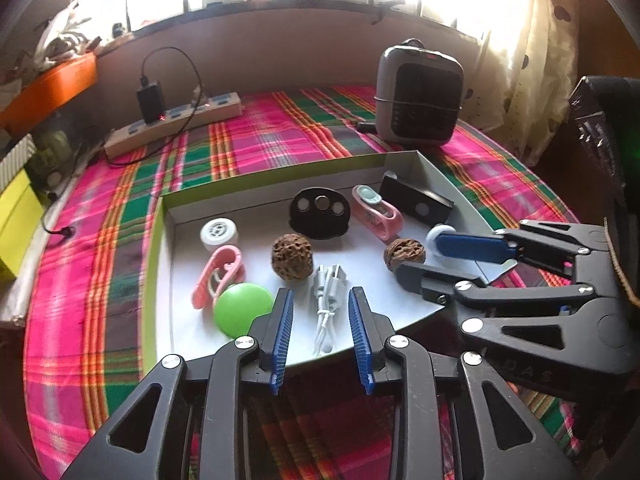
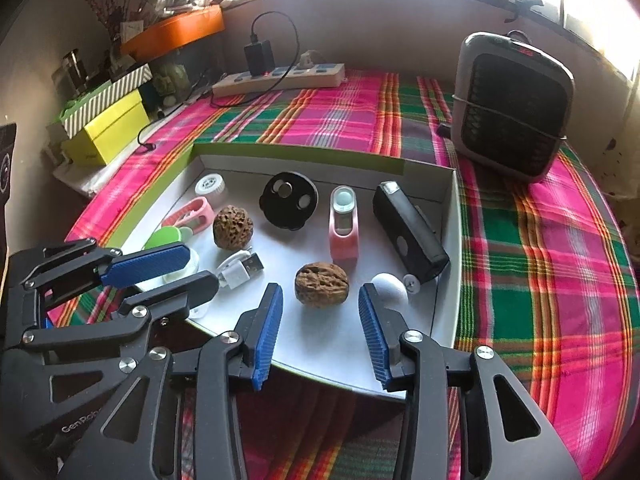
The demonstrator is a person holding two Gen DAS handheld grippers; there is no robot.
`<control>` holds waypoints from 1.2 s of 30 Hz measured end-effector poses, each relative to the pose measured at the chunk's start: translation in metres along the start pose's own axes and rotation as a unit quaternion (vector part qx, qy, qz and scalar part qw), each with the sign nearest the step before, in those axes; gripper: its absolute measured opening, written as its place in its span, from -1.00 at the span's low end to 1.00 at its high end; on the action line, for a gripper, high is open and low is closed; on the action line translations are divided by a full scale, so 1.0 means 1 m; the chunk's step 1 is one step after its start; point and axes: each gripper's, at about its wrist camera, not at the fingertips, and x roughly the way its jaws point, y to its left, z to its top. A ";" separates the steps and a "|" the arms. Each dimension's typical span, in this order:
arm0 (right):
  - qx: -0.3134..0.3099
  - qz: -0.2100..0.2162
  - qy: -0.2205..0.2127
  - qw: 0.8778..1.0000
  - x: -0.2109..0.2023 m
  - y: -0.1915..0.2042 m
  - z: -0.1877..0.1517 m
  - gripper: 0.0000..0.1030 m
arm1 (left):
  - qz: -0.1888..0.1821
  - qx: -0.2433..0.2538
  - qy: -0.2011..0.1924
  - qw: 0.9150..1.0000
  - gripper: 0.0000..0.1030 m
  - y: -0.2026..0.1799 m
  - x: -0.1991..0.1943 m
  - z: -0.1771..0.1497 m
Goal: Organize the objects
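A shallow white box with a green rim (image 1: 256,174) holds the small items. My left gripper (image 1: 320,294) stands open over its near edge. A white USB cable (image 1: 326,308) lies between the pads, touching neither. A green disc (image 1: 242,308) sits just left of it and a rough walnut (image 1: 291,255) ahead. My right gripper (image 2: 320,290) is open too, with a smoother walnut (image 2: 321,283) lying loose at its tips and a white ball (image 2: 390,290) behind its right finger. Farther back lie a black disc (image 2: 289,200), pink clips (image 2: 344,224) and a black case (image 2: 408,228).
The box rests on a pink and green plaid cloth (image 1: 256,136). Behind it stand a grey fan heater (image 1: 420,96) at the right and a power strip with a plugged charger (image 1: 176,120) at the left. A yellow box (image 2: 108,132) sits at the far left.
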 end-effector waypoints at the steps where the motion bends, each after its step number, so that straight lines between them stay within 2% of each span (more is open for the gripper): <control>1: 0.003 0.000 -0.004 1.000 -0.002 0.000 0.000 -0.13 | 0.002 -0.001 -0.001 1.000 -0.47 0.000 -0.002 -0.001; 9: 0.019 -0.007 -0.025 0.999 -0.020 -0.001 -0.007 -0.10 | 0.019 -0.022 -0.020 0.999 -0.46 0.004 -0.021 -0.008; 19: 0.019 -0.027 -0.048 0.998 -0.044 0.002 -0.022 0.00 | 0.058 -0.054 -0.039 0.996 -0.44 0.010 -0.046 -0.025; 25: 0.028 -0.035 -0.049 0.998 -0.053 -0.001 -0.035 0.02 | 0.071 -0.066 -0.030 0.995 -0.44 0.013 -0.051 -0.042; 36: 0.036 -0.056 -0.021 0.998 -0.048 -0.009 -0.063 0.03 | 0.090 -0.094 0.000 0.991 -0.44 0.023 -0.047 -0.072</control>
